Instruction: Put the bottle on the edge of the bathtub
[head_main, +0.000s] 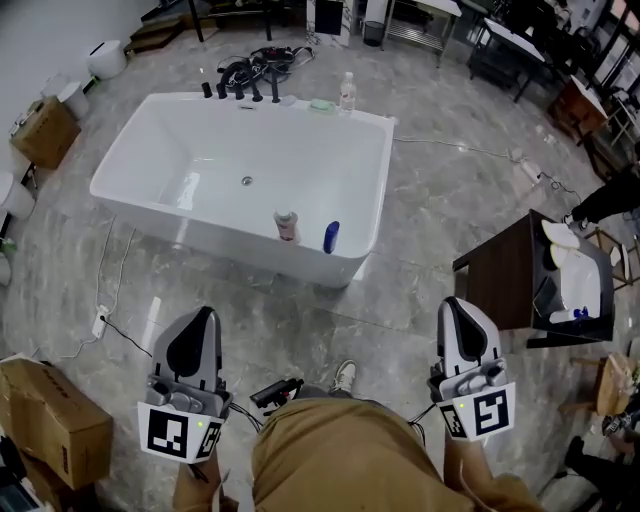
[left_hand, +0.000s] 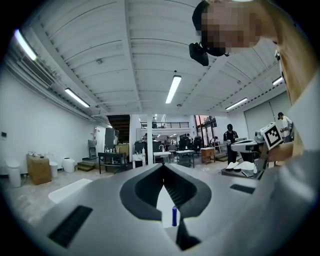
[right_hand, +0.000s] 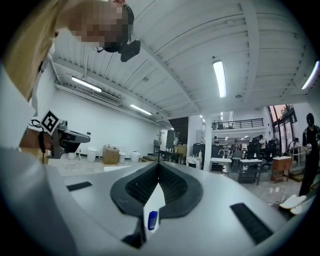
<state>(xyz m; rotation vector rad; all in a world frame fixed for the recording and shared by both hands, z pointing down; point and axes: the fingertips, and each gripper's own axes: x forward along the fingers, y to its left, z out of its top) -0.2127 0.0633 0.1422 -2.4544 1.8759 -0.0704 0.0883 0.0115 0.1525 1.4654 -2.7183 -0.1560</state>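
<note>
By near rim of glossy white bathtub (head_main: 300, 140), blue cylindrical bottle (head_main: 331, 237); left tongs (head_main: 201, 318), right tongs (head_main: 453, 305) together, empty.

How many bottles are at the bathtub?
3: a clear bottle on the far rim of the bathtub, and a pinkish bottle and a blue bottle side by side at its near rim. Others may be hidden.

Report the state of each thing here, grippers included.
left gripper: shut, empty
right gripper: shut, empty
bathtub: no water visible
blue bottle: upright at the bathtub's near edge
white bottle: upright beside the blue bottle
clear bottle: upright on the far rim
</note>
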